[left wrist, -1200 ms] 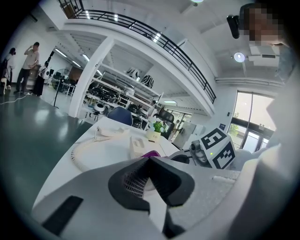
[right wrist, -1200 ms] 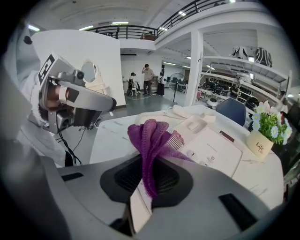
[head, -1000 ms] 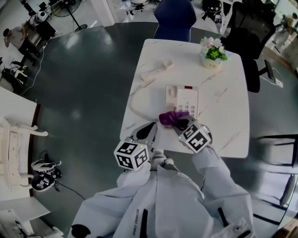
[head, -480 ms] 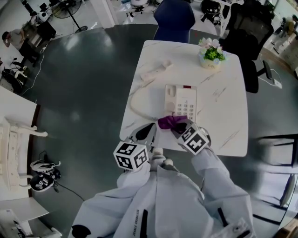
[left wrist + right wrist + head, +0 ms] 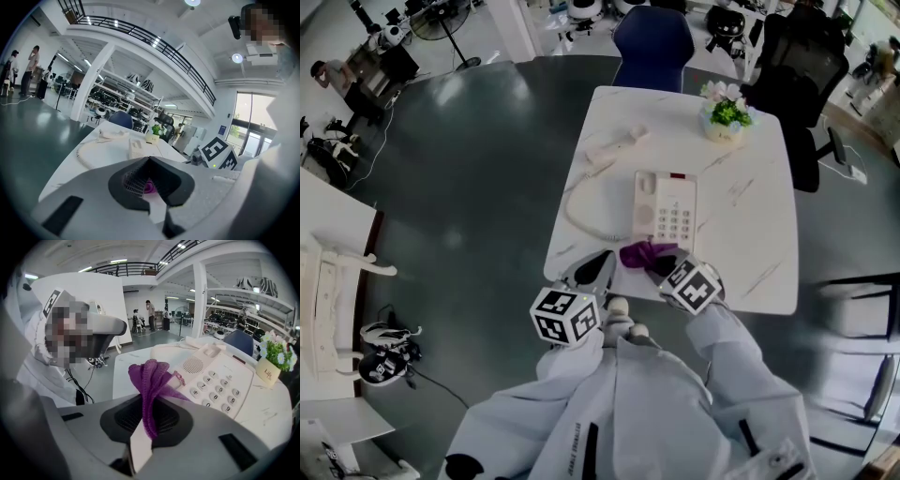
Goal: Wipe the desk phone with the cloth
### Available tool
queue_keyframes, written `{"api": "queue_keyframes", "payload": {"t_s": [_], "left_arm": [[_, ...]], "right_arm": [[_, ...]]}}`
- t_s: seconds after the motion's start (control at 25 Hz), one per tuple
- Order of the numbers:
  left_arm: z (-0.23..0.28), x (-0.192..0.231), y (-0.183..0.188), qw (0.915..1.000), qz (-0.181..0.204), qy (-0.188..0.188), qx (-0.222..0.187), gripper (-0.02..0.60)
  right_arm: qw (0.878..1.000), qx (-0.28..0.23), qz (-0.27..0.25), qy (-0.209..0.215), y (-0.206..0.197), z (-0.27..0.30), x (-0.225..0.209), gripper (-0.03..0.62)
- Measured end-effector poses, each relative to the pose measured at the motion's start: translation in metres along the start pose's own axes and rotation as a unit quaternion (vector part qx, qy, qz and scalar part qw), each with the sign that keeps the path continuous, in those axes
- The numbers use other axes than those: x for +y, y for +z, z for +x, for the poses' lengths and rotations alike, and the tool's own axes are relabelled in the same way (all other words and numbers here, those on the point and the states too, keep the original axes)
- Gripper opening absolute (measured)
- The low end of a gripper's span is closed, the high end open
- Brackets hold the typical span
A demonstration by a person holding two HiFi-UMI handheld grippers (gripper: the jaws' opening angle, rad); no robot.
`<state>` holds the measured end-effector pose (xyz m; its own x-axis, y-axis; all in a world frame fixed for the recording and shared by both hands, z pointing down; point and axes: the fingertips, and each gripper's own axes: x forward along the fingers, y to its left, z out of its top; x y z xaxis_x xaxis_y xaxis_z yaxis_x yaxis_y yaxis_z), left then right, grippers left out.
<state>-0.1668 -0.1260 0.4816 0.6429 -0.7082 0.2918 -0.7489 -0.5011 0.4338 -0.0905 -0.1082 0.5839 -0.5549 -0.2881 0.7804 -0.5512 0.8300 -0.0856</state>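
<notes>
Purple cloth (image 5: pixel 637 253) at near edge of desk phone (image 5: pixel 665 206)
Grips the cloth in clenched right claw (image 5: pixel 149 401), bunched just beside the keypad on the white surface (image 5: pixel 750 234). Holds left claw (image 5: pixel 150 160) clenched on nothing, near the surface's front edge.

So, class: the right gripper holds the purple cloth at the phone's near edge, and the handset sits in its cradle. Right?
No: the handset lies off its cradle on the table beyond the phone, as the head view shows. The right gripper does hold the purple cloth at the phone's near edge.
</notes>
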Motion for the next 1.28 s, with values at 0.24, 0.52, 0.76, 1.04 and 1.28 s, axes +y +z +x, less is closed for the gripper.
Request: {"api": "queue_keyframes", "payload": {"t_s": [0.24, 0.52, 0.76, 1.04, 1.28], "left_arm": [[-0.006, -0.003, 0.005, 0.9999, 0.009, -0.002, -0.009, -0.003], [-0.011, -0.005, 0.020, 0.9993, 0.030, -0.009, -0.020, -0.002], [-0.012, -0.006, 0.038, 0.9982, 0.048, -0.012, -0.034, -0.002], [-0.016, -0.008, 0.061, 0.9956, 0.074, -0.016, -0.056, -0.002], [-0.022, -0.001, 0.083, 0.9931, 0.086, -0.011, -0.080, -0.002]], "right_arm": [[0.998, -0.050, 0.048, 0.009, 0.006, -0.013, 0.000, 0.038], [0.974, -0.173, 0.147, 0.011, 0.026, -0.047, -0.011, 0.037], [0.947, -0.260, 0.187, 0.008, 0.040, -0.080, -0.019, 0.037], [0.915, -0.348, 0.203, -0.031, 0.051, -0.122, -0.038, 0.037], [0.894, -0.391, 0.208, -0.070, 0.055, -0.147, -0.058, 0.037]]}}
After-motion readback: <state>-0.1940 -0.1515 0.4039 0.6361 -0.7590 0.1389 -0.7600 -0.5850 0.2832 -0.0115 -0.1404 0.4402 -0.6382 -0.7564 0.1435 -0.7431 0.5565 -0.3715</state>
